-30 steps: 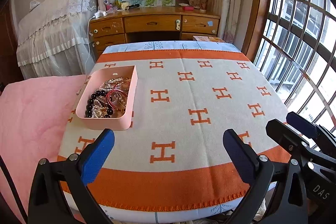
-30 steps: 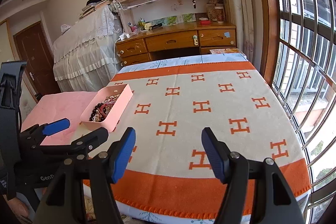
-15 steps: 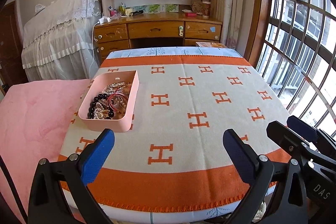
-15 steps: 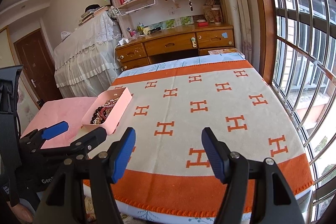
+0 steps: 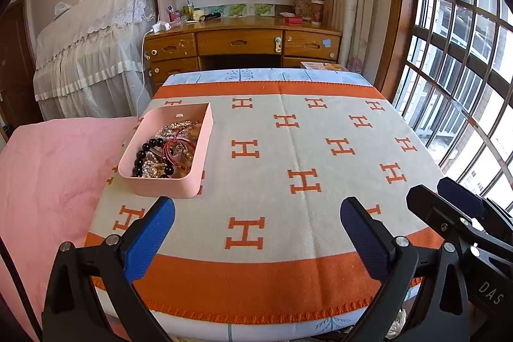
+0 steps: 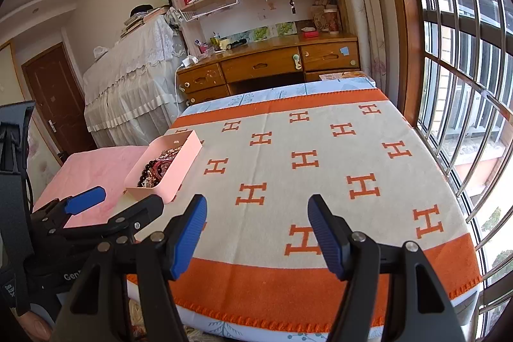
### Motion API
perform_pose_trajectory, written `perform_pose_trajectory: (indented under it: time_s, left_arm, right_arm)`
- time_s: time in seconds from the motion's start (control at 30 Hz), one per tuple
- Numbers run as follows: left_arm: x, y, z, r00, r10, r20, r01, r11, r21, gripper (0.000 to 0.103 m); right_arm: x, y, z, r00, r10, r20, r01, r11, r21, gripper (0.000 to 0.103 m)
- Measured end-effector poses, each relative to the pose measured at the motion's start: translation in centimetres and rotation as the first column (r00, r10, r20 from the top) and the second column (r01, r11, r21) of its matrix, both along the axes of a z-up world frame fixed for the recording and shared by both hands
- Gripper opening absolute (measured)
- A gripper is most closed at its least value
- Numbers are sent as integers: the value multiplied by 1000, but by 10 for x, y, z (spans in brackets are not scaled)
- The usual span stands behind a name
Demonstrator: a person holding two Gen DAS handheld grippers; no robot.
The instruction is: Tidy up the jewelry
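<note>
A pink tray (image 5: pixel 192 173) sits on the left side of the orange-and-cream blanket (image 5: pixel 288 149). It holds a tangle of jewelry (image 5: pixel 166 149): black beads, red bangles, pearl and gold pieces. The tray also shows in the right wrist view (image 6: pixel 179 169). My left gripper (image 5: pixel 256 233) is open and empty, held over the near edge of the blanket, just in front of the tray. My right gripper (image 6: pixel 256 229) is open and empty, to the right of the left one, over the near orange band.
A pink quilt (image 5: pixel 48 175) lies left of the blanket. A wooden desk (image 5: pixel 243 44) with shelves stands beyond the far edge. A barred window (image 5: pixel 465 69) runs along the right side.
Both grippers have drawn back and tilted up slightly, so the tray and blanket sit lower and farther in view. Both stay open.
</note>
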State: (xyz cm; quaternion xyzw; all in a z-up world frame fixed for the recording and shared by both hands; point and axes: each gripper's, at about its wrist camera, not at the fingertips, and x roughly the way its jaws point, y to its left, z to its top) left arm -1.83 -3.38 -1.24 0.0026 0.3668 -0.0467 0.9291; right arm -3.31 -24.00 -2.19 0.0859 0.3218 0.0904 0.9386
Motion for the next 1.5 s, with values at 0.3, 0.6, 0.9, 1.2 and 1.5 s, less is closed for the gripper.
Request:
perform_pose_trajectory:
  time_s: [0.3,0.6,0.9,1.2,1.5]
  left_arm:
    - [-1,4,-7,1000,8,-7,-8,1000,-6,102]
    - [-2,6,-9,1000,9,-9,-9,1000,-5,102]
    - [-2,6,-9,1000,10,-10,-10,1000,-5,102]
    - [-2,7,-9,1000,10,-11,-10,1000,-5,102]
    - [-2,7,-9,1000,9,-15,-9,1000,-4,102]
  right_arm:
    - [0,0,1,1000,0,-3,0,1000,-1,66]
    - [0,1,3,1000,-1,-4,1,1000,0,66]
    - [0,1,3,1000,-1,-6,1,1000,1,66]
    - [-1,1,4,1000,-1,-8,1,1000,2,66]
    - [-1,1,5,1000,-2,-11,2,1000,3,66]
